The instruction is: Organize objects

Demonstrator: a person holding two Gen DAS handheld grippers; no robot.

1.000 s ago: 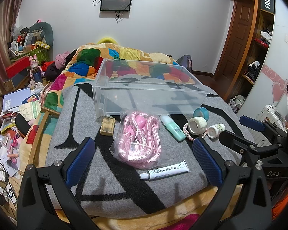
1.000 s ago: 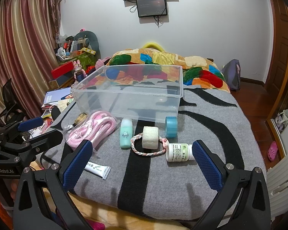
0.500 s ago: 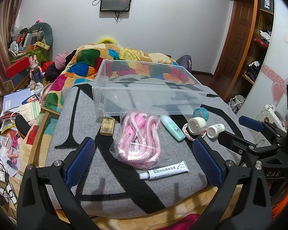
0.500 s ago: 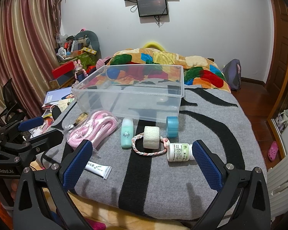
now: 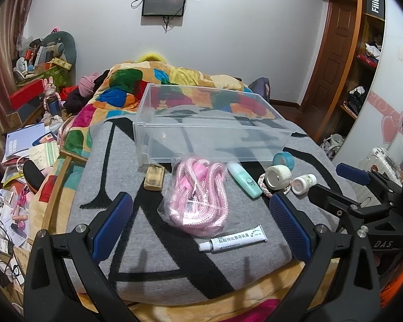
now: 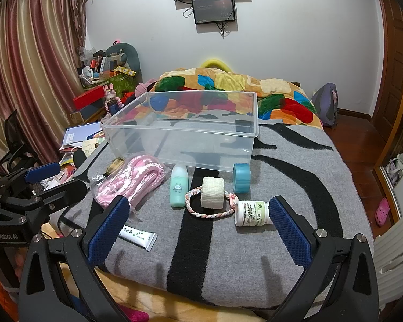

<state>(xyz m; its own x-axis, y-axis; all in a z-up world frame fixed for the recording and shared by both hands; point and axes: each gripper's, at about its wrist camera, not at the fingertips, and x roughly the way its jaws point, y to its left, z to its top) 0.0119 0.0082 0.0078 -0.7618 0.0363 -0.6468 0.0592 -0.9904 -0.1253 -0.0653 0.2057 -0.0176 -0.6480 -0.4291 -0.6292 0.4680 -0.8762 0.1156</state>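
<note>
A clear plastic bin (image 5: pixel 212 131) (image 6: pixel 185 134) stands empty on the grey blanket. In front of it lie a bagged pink rope (image 5: pixel 198 196) (image 6: pixel 131 179), a mint bottle (image 5: pixel 244 178) (image 6: pixel 178 189), a white ointment tube (image 5: pixel 232 241) (image 6: pixel 138 235), a beige tape roll (image 5: pixel 278 177) (image 6: pixel 212 192) on a braided ring (image 6: pixel 208 209), a blue roll (image 5: pixel 283 158) (image 6: pixel 241 177), a white pill bottle (image 5: pixel 303 183) (image 6: pixel 252 213) and a brown block (image 5: pixel 154 178). My left gripper (image 5: pixel 200 228) is open above the rope and tube. My right gripper (image 6: pixel 198 228) is open, near the pill bottle.
The grey and black blanket (image 6: pixel 295 187) covers the bed's foot; a colourful quilt (image 6: pixel 228 94) lies behind the bin. Clutter and papers (image 5: pixel 27 147) fill the floor at the left. A wooden door and shelves (image 5: pixel 362 53) stand at the right.
Both grippers have crept slightly forward toward the objects. Nothing on the bed has moved.
</note>
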